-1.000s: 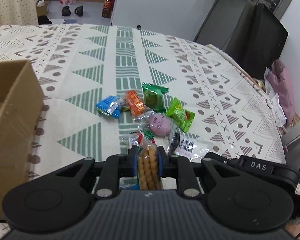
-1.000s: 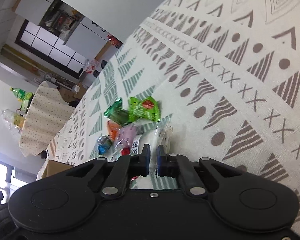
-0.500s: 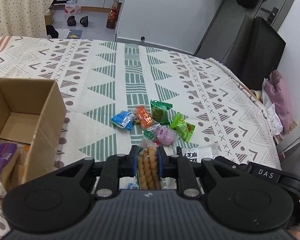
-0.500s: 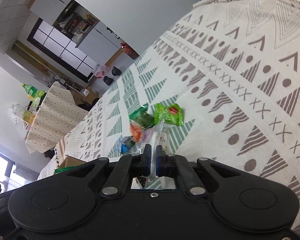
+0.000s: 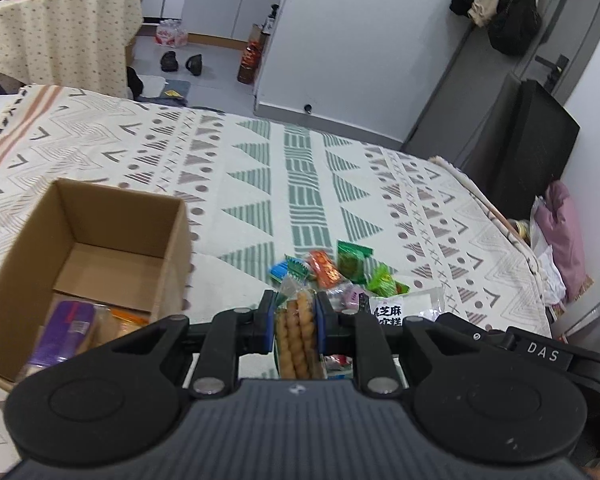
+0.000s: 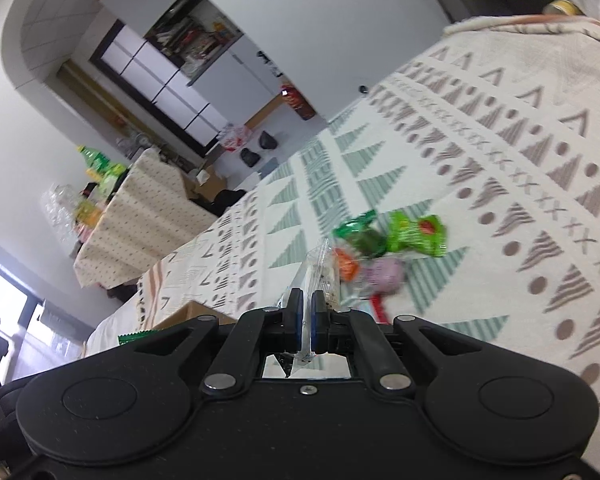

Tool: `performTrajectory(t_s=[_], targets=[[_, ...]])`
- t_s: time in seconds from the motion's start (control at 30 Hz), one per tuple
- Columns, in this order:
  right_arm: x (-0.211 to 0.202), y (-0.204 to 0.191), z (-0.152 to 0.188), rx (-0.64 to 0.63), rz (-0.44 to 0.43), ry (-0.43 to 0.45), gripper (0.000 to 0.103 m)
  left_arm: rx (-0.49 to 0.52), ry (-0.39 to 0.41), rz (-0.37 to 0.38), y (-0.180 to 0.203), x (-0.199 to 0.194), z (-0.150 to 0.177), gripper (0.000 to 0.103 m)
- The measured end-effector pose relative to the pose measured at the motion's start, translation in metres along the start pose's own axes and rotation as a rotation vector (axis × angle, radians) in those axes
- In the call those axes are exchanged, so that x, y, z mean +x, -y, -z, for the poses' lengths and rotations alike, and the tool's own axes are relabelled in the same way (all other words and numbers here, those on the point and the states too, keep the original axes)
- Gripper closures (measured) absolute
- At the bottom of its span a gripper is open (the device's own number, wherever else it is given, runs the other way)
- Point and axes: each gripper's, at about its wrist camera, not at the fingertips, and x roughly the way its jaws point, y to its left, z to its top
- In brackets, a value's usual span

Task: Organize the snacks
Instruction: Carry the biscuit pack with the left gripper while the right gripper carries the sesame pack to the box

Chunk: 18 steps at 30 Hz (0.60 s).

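hand-held gripper [image 5: 292,322] grips snack [image 5: 298,336] above patterned bedspread [image 5: 300,184].

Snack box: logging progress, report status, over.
Left hand-held gripper shut on twisted-cracker pack. Right hand-held gripper shut on clear packet. Cardboard box open, partly filled. Nothing blocking.

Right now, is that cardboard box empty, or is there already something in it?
Not empty. The open box already holds a purple packet and an orange-edged wrapper at its near end; the far end shows bare cardboard.
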Motion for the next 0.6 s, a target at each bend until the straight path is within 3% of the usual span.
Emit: performTrajectory(t_s=[0.6], targets=[[0.030,-0.102,0.016,-0.113,-0.084,-0.037,0.100,-0.100,0.071,-0.065,-0.077,-0.038,-0.027,0.084]])
